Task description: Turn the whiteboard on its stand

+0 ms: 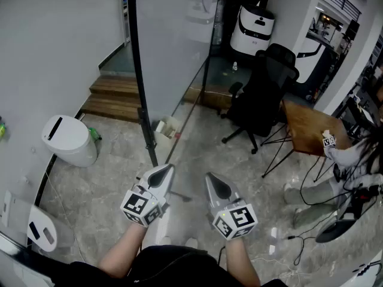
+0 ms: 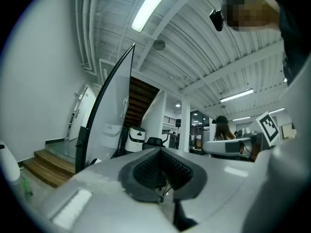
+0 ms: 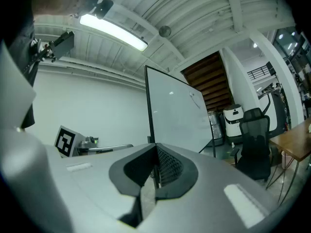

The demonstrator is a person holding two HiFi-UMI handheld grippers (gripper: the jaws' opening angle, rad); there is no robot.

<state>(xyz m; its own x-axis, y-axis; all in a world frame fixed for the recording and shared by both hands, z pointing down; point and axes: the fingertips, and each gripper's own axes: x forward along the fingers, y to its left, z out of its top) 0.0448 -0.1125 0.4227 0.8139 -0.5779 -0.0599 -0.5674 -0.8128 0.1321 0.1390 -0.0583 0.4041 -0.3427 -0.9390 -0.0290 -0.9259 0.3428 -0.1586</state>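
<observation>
1. Whiteboard [image 1: 173, 46] stands on its stand on the stone floor [image 1: 108, 178] ahead of me. From the head view I see it close to edge-on, with the black frame edge nearest me.
2. My left hand-held gripper [image 1: 163, 175] is held low in front of me, jaws closed together with nothing between them. It is clear of the board frame, not touching.
3. My right hand-held gripper [image 1: 214, 185] sits just beside the left one at about the same height. Its jaws are also pressed together and empty, apart from the board.
4. Left gripper view: closed tips [image 2: 163, 171], board [image 2: 114, 106] to the left with its curved black edge.
5. Right gripper view: closed tips [image 3: 156, 166], board face [image 3: 177, 110] straight ahead and blank apart from faint marks.
6. Surroundings: white bin [image 1: 67, 139] left of the board, wooden steps [image 1: 116, 97] behind it, black office chair [image 1: 263, 94] to the right, next to a wooden tabletop [image 1: 308, 127].
</observation>
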